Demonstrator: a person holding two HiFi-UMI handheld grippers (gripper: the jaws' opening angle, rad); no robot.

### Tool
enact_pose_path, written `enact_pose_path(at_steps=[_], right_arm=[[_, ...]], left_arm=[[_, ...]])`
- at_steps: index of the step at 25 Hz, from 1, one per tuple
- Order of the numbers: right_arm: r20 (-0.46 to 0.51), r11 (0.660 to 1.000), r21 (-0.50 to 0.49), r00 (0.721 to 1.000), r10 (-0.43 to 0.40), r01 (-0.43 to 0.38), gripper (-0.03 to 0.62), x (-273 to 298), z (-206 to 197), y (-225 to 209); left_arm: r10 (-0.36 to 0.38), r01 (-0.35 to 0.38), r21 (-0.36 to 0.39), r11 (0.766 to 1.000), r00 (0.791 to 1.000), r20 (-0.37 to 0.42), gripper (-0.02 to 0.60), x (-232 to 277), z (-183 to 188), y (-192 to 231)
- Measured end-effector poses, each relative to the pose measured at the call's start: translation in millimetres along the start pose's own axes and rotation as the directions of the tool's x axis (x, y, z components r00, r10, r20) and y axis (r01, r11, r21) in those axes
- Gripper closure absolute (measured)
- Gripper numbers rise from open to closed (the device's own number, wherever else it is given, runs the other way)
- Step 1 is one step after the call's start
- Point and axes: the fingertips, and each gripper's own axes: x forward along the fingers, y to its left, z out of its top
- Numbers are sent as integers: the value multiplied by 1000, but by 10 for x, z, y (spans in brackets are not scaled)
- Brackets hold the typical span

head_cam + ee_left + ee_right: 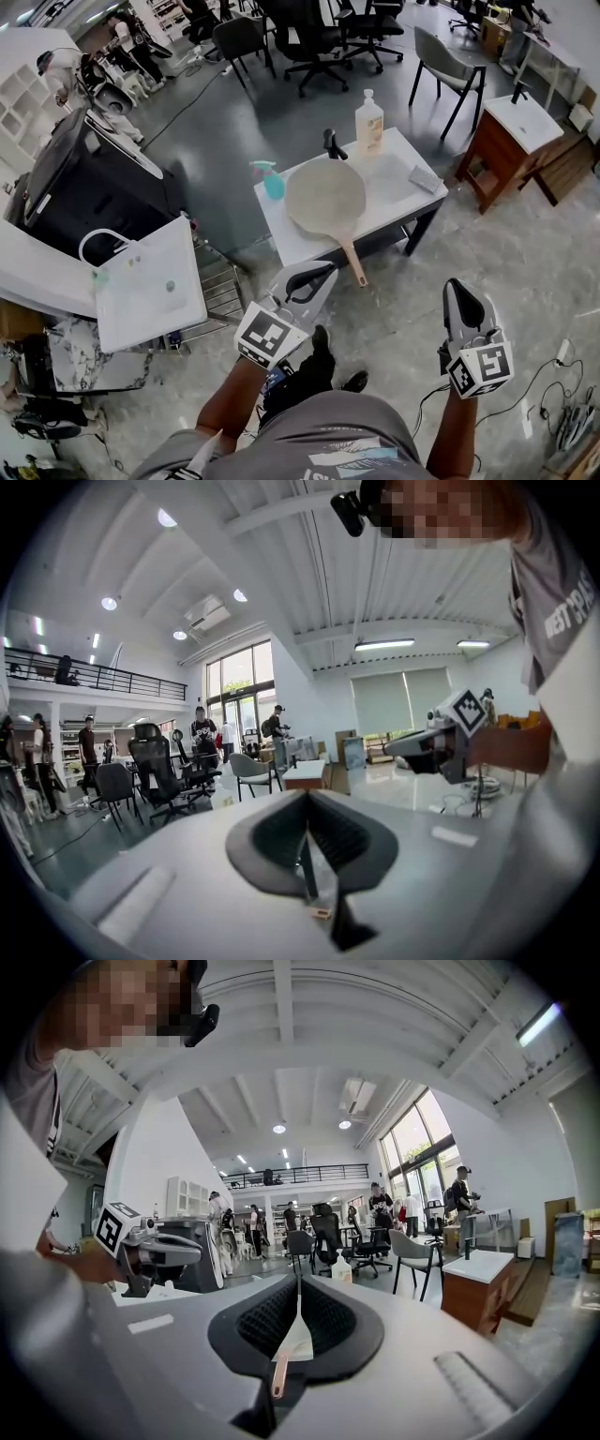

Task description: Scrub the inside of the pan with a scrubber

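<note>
Table: a small white table (398, 202) stands on the grey floor, far from the person and well apart from both grippers.
Pan: the pan (325, 197) lies flat on the table's left half, its pale inside facing up.
Pan axis: its long axis runs far to near. The handle (354, 262) points near and slightly right, and sticks out past the table's near edge toward the person.
Scrubber: a grey scrubber pad (427, 178) lies on the table's right end, apart from the pan.
Around the pan: a teal spray bottle (271, 180) stands just left of it. A soap bottle (369, 124) and a black faucet (333, 145) stand at the far edge.
Further off: a wooden sink cabinet (511, 141) is to the right and a white basin unit (150, 281) to the left. Office chairs (450, 70) stand beyond the table.
Between: open floor separates the grippers from the table.
Left gripper: the left gripper (314, 272) is held near the person's body, its jaws together with nothing in them.
Right gripper: the right gripper (457, 286) is also near the body, its jaws closed and empty, tips aimed toward the table.
</note>
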Motion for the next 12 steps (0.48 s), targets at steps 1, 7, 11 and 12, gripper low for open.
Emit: enact_pose_path(at_steps=[1,7,11,12], right_arm=[[-3,1000,0,1000,-4,4,580,54,-8,-22],[-28,998,-13,997,-66,66,582,374,-11,-191],[-44,991,-38,991,-128,127,582,637,130,-310],[-45,989,-40,988,-146,144,583,713,165,-347]], left_arm=[[-3,3,-5,1000,1000,-1,580,50,-27,53],[-71,71,-9,997,997,23,580,512,-96,391],[-128,129,-8,992,990,60,580,848,6,720],[-143,143,-5,990,987,68,580,919,26,804]])
